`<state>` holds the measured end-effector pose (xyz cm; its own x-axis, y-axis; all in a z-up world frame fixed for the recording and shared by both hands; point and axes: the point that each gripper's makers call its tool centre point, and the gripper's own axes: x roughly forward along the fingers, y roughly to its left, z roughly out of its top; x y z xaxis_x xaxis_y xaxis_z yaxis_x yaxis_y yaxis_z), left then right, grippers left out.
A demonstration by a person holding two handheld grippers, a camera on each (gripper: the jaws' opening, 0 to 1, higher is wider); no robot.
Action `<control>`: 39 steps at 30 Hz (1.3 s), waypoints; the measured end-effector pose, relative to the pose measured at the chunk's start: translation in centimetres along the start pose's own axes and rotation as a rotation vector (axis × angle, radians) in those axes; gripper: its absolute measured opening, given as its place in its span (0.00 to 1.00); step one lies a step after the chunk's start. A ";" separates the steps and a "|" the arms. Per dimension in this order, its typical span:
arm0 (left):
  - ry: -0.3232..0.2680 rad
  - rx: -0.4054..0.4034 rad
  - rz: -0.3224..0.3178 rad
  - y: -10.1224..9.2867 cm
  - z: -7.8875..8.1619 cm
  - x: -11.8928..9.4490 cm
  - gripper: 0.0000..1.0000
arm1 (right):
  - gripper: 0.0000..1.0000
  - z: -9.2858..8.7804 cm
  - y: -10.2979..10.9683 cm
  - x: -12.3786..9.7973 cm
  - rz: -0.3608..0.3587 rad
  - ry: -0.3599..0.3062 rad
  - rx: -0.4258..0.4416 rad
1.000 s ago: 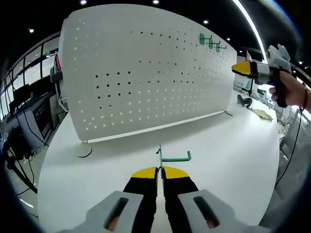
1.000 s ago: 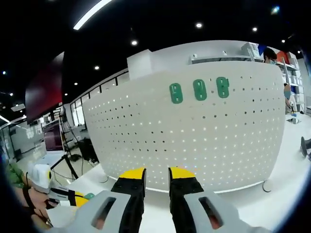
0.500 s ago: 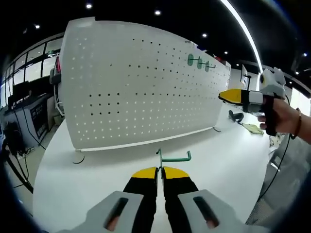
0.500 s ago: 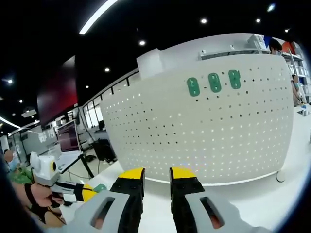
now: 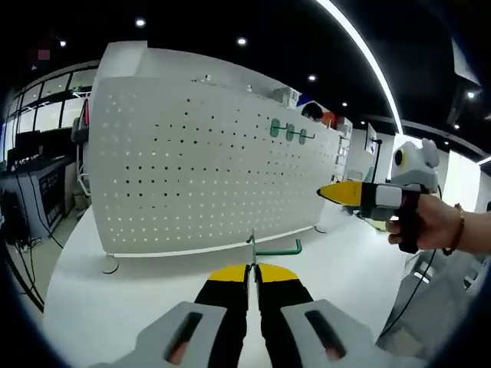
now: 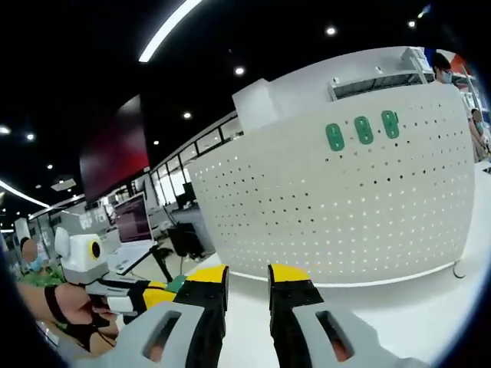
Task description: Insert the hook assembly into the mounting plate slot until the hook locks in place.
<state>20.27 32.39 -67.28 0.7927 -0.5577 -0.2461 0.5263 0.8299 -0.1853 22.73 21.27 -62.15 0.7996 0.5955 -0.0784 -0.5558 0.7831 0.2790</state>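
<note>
My left gripper (image 5: 253, 268) is shut on a green hook (image 5: 270, 248), whose bar runs to the right just above the jaw tips. Behind it a white perforated mounting plate (image 5: 192, 180) stands upright on the table, with three green hooks (image 5: 289, 132) fixed near its upper right. My right gripper (image 5: 333, 193), held by a hand (image 5: 430, 224), comes in from the right, level with the plate's lower half. In the right gripper view my right gripper (image 6: 248, 274) stands open and empty, facing the plate (image 6: 345, 218) and its three green hook bases (image 6: 363, 130). The left gripper (image 6: 149, 295) sits at the lower left.
A white table (image 5: 115, 314) carries the plate, which rests on small round feet (image 5: 111, 268). Desks with monitors (image 6: 130, 222) stand beyond the plate's left end. A person's hand (image 6: 65, 310) holds the left gripper.
Both views have swung, so the plate sits further left in the left gripper view. The right gripper has dropped lower and nearer the hook. The left gripper shows more fully in the right gripper view.
</note>
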 end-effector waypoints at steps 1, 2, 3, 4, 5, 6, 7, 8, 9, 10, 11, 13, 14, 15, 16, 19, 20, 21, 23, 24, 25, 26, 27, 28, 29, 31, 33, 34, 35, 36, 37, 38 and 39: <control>-0.005 0.000 -0.004 -0.2 0.1 -0.1 0.04 | 0.20 0.0 0.4 -0.2 0.007 -0.003 0.002; -0.014 -0.001 -0.012 -0.5 0.3 -0.1 0.04 | 0.20 0.0 0.6 -0.3 0.010 -0.004 0.001; -0.028 -0.003 -0.024 -0.9 0.6 -0.2 0.04 | 0.20 -0.1 1.0 -0.6 0.021 -0.006 0.004; -0.033 0.002 -0.038 -1.4 0.7 -0.2 0.04 | 0.20 -0.3 1.5 -0.8 0.032 -0.006 0.014; -0.035 0.003 -0.042 -1.7 0.8 -0.3 0.04 | 0.20 -0.5 2.1 -1.0 0.053 -0.006 0.014; -0.037 0.003 -0.044 -1.9 0.8 -0.4 0.04 | 0.20 -0.6 2.5 -1.1 0.066 -0.008 0.022; -0.043 0.010 -0.050 -2.2 1.0 -0.4 0.04 | 0.20 -0.8 2.9 -1.3 0.075 -0.008 0.043; -0.044 0.011 -0.052 -2.4 1.0 -0.5 0.04 | 0.20 -0.9 3.2 -1.4 0.082 -0.011 0.055; -0.045 0.015 -0.058 -2.8 1.1 -0.6 0.04 | 0.20 -1.0 3.6 -1.5 0.090 -0.012 0.072; -0.048 0.021 -0.064 -3.0 1.2 -0.6 0.04 | 0.20 -1.3 4.1 -1.7 0.104 -0.002 0.056; -0.055 0.026 -0.068 -3.3 1.4 -0.7 0.04 | 0.20 -1.3 4.5 -2.0 0.108 -0.005 0.057; -0.059 0.032 -0.070 -3.7 1.5 -0.9 0.04 | 0.20 -1.1 5.0 -2.2 0.131 -0.021 0.100; -0.072 0.046 -0.068 -3.8 1.8 -1.0 0.04 | 0.19 -1.1 5.2 -2.4 0.137 -0.025 0.113; -0.083 0.050 -0.068 -3.9 1.9 -1.1 0.04 | 0.19 -1.1 5.3 -2.5 0.135 -0.028 0.127; -0.085 0.046 -0.069 -4.0 2.0 -1.2 0.04 | 0.19 -1.1 5.4 -2.6 0.136 -0.028 0.123; -0.090 0.055 -0.073 -4.5 2.0 -1.3 0.04 | 0.19 -1.2 6.1 -2.7 0.146 -0.023 0.124; -0.093 0.063 -0.077 -4.8 2.1 -1.4 0.04 | 0.18 -1.2 6.3 -2.7 0.151 -0.026 0.129; -0.097 0.066 -0.080 -4.9 2.1 -1.4 0.04 | 0.17 -1.2 6.9 -2.8 0.176 -0.025 0.162; -0.127 0.069 -0.103 -5.6 2.7 -1.6 0.04 | 0.13 -1.5 7.5 -2.8 0.199 -0.002 0.180; -0.139 0.083 -0.109 -5.9 2.9 -1.7 0.04 | 0.13 -1.6 7.7 -2.8 0.201 0.000 0.148; -0.153 0.100 -0.111 -6.1 3.1 -1.8 0.04 | 0.13 -1.6 7.8 -2.9 0.194 0.001 0.148; -0.160 0.103 -0.118 -6.3 3.3 -1.9 0.04 | 0.13 -1.7 7.8 -2.9 0.191 0.005 0.143; -0.173 0.102 -0.127 -6.6 3.5 -2.0 0.04 | 0.13 -1.6 8.0 -2.9 0.198 0.002 0.147; -0.182 0.102 -0.131 -6.7 3.6 -2.1 0.04 | 0.13 -1.5 8.2 -2.9 0.205 -0.004 0.156; -0.189 0.106 -0.134 -6.9 3.7 -2.2 0.04 | 0.11 -1.5 8.3 -2.9 0.208 0.001 0.161; -0.195 0.116 -0.143 -7.2 3.8 -2.2 0.04 | 0.08 -1.5 8.4 -2.9 0.211 0.003 0.162; -0.194 0.124 -0.145 -7.4 3.7 -2.2 0.04 | 0.07 -1.3 8.4 -2.9 0.211 -0.002 0.178; -0.193 0.124 -0.146 -7.4 3.7 -2.2 0.04 | 0.07 -1.3 8.5 -2.9 0.214 -0.004 0.190; -0.199 0.119 -0.149 -7.4 3.8 -2.3 0.04 | 0.06 -1.3 8.4 -3.0 0.214 -0.004 0.194; -0.201 0.116 -0.153 -7.5 3.8 -2.3 0.04 | 0.05 -1.3 8.3 -3.0 0.212 -0.004 0.198; -0.199 0.121 -0.153 -7.5 3.7 -2.3 0.04 | 0.05 -1.3 8.3 -3.0 0.211 -0.004 0.203; -0.200 0.125 -0.154 -7.6 3.8 -2.3 0.04 | 0.05 -1.3 8.3 -3.0 0.213 -0.002 0.205; -0.203 0.128 -0.158 -7.7 3.8 -2.3 0.04 | 0.05 -1.2 8.4 -3.1 0.216 -0.004 0.217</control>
<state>15.60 27.35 -61.65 0.7367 -0.6757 -0.0260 0.6722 0.7359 -0.0814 15.33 26.23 -60.74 0.6692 0.7430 0.0090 -0.6522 0.5815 0.4864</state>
